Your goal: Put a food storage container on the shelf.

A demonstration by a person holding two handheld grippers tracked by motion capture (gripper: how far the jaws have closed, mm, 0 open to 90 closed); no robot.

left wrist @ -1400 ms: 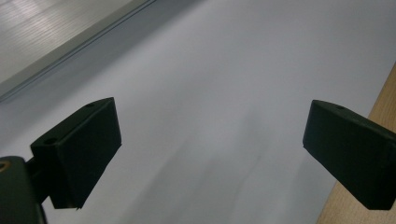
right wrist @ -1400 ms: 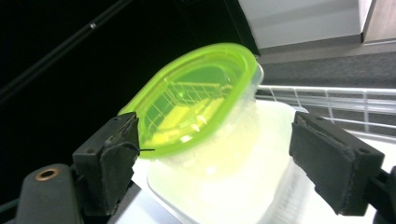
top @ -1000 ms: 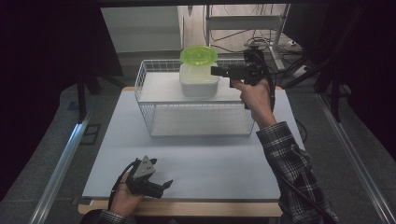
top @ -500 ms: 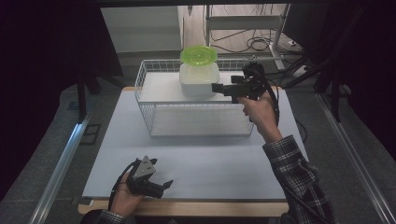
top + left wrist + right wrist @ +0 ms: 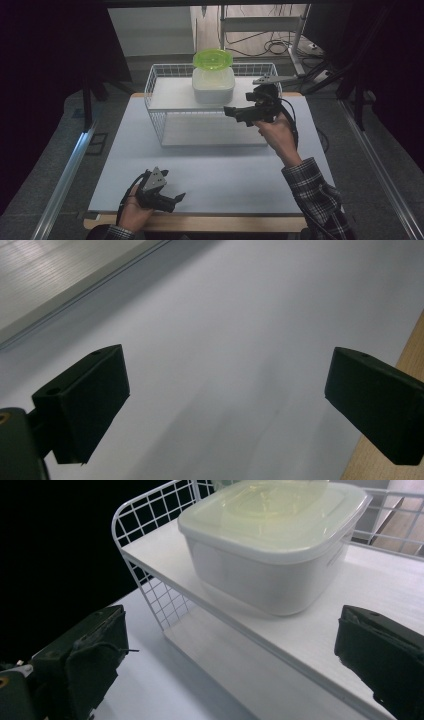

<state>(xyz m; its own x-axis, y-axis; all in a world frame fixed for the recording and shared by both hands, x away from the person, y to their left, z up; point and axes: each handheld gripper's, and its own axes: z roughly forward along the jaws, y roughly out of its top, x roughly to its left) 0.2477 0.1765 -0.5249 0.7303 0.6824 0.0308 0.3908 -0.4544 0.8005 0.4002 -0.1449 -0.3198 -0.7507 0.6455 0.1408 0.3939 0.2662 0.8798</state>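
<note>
A white lidded container (image 5: 213, 86) stands on the top shelf of a white wire rack (image 5: 155, 105), with a green plate (image 5: 212, 59) resting on its lid. My right gripper (image 5: 235, 113) hovers at the rack's right end and points left toward the container. It is open, its jaws have just been opening, and nothing is between them. In the right gripper view the container (image 5: 270, 545) sits beyond the spread jaws of the right gripper (image 5: 230, 645), above the rack's wire end (image 5: 145, 520). My left gripper (image 5: 172, 200) rests open and empty near the table's front edge.
A pale mat (image 5: 225, 165) covers the table, with a wooden strip (image 5: 407, 357) along its front. The rack's lower shelf (image 5: 260, 675) is bare. Metal rails (image 5: 65, 170) run along both sides, and cables and a stand (image 5: 260, 25) sit behind the table.
My right gripper has drawn down and back from beside the container, toward the rack's right front, and its jaws have spread wider. The left gripper has stayed put.
</note>
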